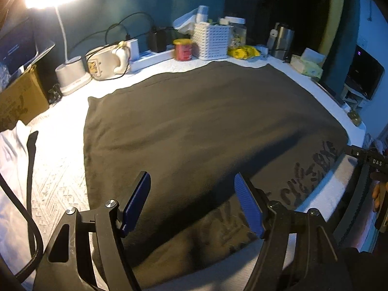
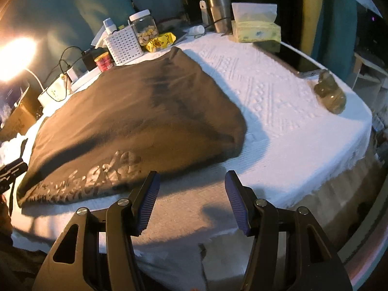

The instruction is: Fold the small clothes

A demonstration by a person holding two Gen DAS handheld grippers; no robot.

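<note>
A dark brown garment [image 1: 194, 126] with a pale print along its near edge lies spread flat on the white textured tablecloth [image 1: 55, 169]. My left gripper [image 1: 191, 181] is open and empty, held over the garment's near part. In the right wrist view the garment [image 2: 135, 121] lies left of centre, print [image 2: 101, 174] toward me. My right gripper [image 2: 191, 181] is open and empty, just past the garment's near right corner, over bare cloth [image 2: 278, 121]. The right gripper's body shows at the right edge of the left wrist view [image 1: 371, 165].
Along the back stand a lit desk lamp [image 1: 70, 72], a mug [image 1: 109, 60], a power strip [image 1: 150, 58], a red can [image 1: 183, 49], a white basket [image 1: 213, 40], a yellow packet [image 1: 243, 52], a steel tumbler [image 2: 218, 9] and a tissue box [image 2: 254, 30]. A cardboard box [image 1: 21, 99] sits left; white cloth [image 1: 12, 150] lies near left. A phone [image 2: 300, 63] and small figurine [image 2: 331, 92] lie right.
</note>
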